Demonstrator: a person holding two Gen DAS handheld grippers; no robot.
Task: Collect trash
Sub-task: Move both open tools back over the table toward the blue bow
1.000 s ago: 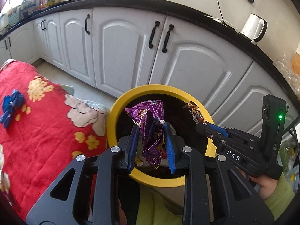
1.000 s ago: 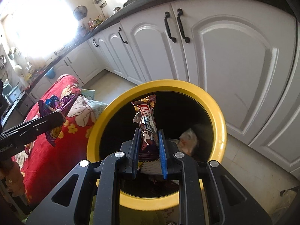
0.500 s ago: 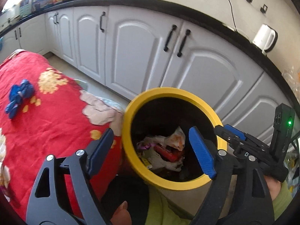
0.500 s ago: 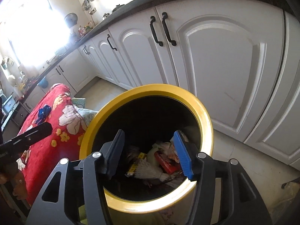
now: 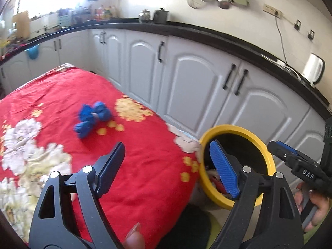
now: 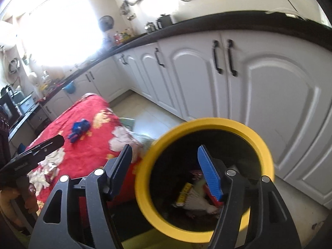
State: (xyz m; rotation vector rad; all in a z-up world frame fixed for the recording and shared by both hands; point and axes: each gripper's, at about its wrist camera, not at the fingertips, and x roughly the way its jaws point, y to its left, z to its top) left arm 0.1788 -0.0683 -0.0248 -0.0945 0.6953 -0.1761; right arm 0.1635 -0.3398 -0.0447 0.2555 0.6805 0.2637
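A yellow-rimmed black trash bin (image 5: 267, 151) (image 6: 247, 127) stands on the floor beside a table with a red floral cloth (image 5: 62, 95) (image 6: 91, 108). Wrappers (image 6: 193, 197) lie inside the bin. A crumpled blue wrapper (image 5: 92, 117) (image 6: 78, 127) lies on the cloth. My left gripper (image 5: 168, 166) is open and empty above the cloth's right edge, left of the bin. My right gripper (image 6: 166, 168) is open and empty over the bin's left rim; it also shows at the right edge of the left wrist view (image 5: 298, 161).
White cabinets (image 5: 195, 83) under a black countertop (image 5: 207, 33) run behind the bin and table. A white kettle (image 5: 313, 69) stands on the counter at right. Tiled floor (image 6: 149, 114) lies between table and cabinets.
Both grippers opened and dropped their wrappers into the bin. Since then both have swung left, away from the bin toward the table; the blue wrapper is nearer the left gripper's view centre.
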